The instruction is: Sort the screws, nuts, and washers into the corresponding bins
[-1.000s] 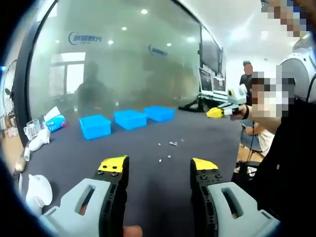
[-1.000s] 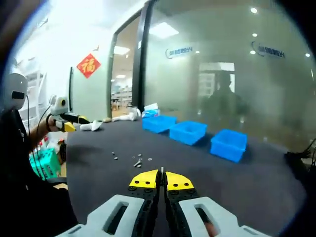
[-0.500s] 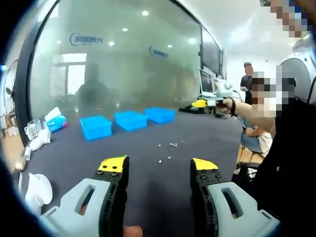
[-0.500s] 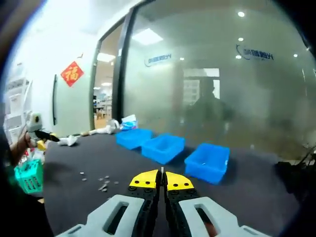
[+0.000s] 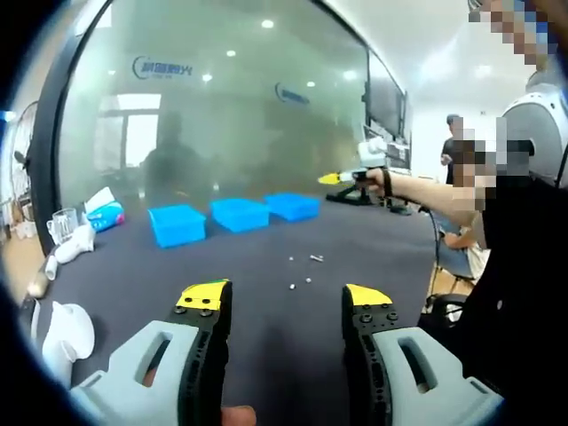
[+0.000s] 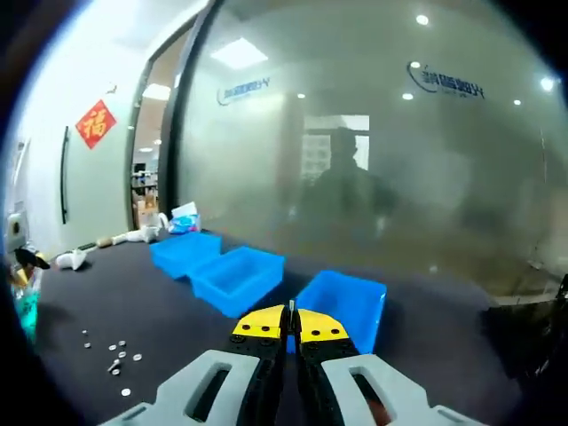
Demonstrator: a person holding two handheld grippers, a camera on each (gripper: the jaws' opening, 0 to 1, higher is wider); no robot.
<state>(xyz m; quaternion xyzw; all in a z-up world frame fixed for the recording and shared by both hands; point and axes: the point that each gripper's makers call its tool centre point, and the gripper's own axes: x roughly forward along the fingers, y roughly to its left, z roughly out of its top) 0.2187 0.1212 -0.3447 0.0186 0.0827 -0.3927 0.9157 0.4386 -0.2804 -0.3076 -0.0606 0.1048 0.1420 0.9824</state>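
My right gripper (image 6: 290, 321) is closed with something thin pinched at its tips just before the nearest blue bin (image 6: 342, 302); the left gripper (image 5: 282, 302) gapes over distant loose hardware (image 5: 303, 271), small, hard, slippery, best nipped across flats.

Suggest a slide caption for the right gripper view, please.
Right gripper, fingers shut, faces three blue bins on a dark table; small fasteners lie scattered at left.

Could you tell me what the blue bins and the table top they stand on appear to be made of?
The three open blue bins look like moulded plastic: uniform bright colour, thin walls, a faint sheen. The dark grey table top looks matte, perhaps a felt or rubber mat, since it shows no glare or reflections; the pictures leave that open.
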